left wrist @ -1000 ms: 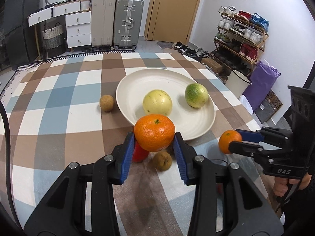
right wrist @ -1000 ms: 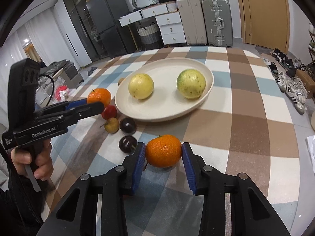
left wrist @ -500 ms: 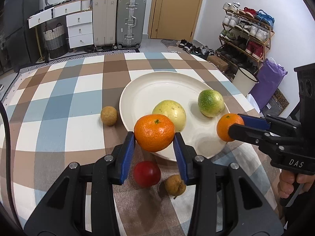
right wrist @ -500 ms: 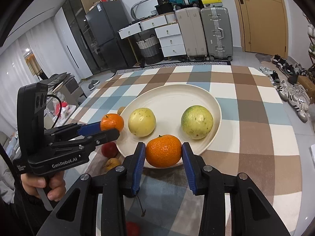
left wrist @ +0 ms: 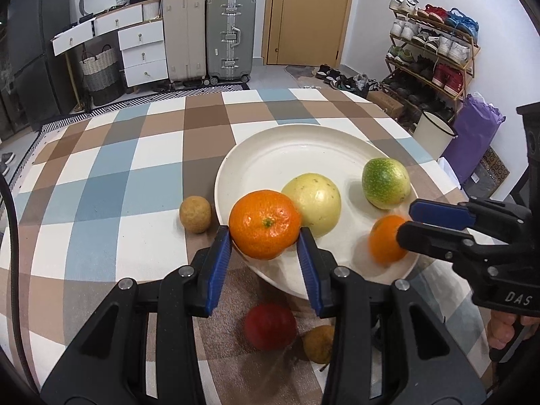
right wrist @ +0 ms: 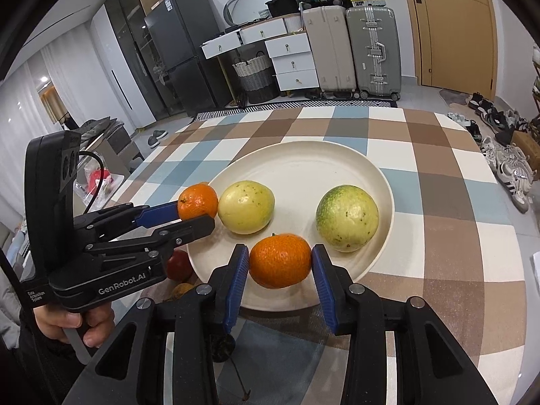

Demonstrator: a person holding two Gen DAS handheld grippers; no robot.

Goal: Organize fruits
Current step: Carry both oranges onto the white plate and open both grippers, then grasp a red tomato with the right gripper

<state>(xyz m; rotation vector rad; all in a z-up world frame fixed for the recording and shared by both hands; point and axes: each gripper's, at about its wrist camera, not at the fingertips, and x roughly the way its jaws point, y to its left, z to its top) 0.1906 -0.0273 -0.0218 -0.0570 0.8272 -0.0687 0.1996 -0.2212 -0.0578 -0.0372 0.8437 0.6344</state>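
Now the jaws of the left gripper (left wrist: 265, 248) pinch one orange (left wrist: 265, 223) over the near rim of the plate (left wrist: 287, 155); those of the right gripper (right wrist: 280, 271) pinch another orange (right wrist: 280, 260) above its front part; a release from this height may send the round fruit rolling over the low rim onto the desk (left wrist: 101, 182); the far half offers free room.

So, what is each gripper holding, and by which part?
Each holds an orange by its sides: left gripper one orange, right gripper another orange.
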